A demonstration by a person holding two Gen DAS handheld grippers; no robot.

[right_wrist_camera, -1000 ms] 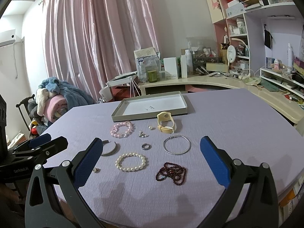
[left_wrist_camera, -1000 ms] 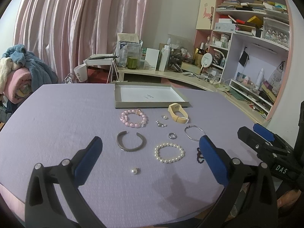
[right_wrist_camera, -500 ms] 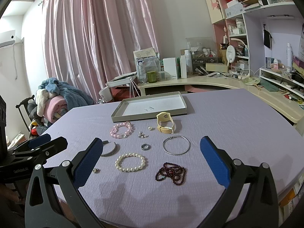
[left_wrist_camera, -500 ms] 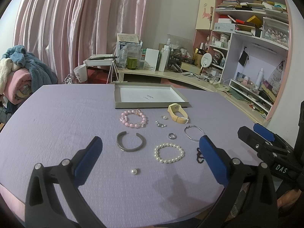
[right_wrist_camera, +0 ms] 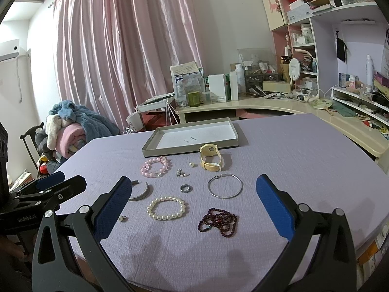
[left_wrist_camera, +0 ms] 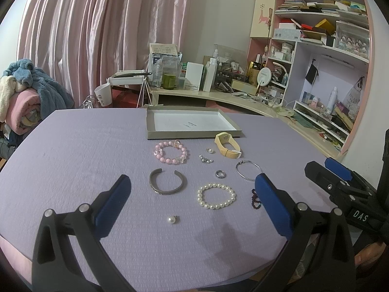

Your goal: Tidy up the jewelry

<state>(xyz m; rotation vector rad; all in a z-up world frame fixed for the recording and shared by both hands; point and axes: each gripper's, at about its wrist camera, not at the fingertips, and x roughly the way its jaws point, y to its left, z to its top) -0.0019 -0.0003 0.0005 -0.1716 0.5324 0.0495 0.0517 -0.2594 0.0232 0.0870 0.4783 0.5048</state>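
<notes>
Left wrist view: the left gripper (left_wrist_camera: 192, 202) is held spread wide above a lilac-covered table (left_wrist_camera: 73, 160); jewelry is laid out before a shallow tray (left_wrist_camera: 192, 135), with pink curtains (left_wrist_camera: 97, 36) behind. Right wrist view: the right gripper (right_wrist_camera: 193, 200), likewise spread, is empty; a dark red bead bracelet (right_wrist_camera: 218, 222) lies nearest, and cluttered shelves (right_wrist_camera: 340, 48) are seen at right.

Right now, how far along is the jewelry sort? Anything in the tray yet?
Nothing looks done: the tray holds no jewelry. Nothing in hand either; the left claw and right claw are both open over the table. All pieces are left on the purple cloth: pink bead bracelet, cuff, pearl bracelet, dark bead strand, bangle, ring, yellow watch.
</notes>
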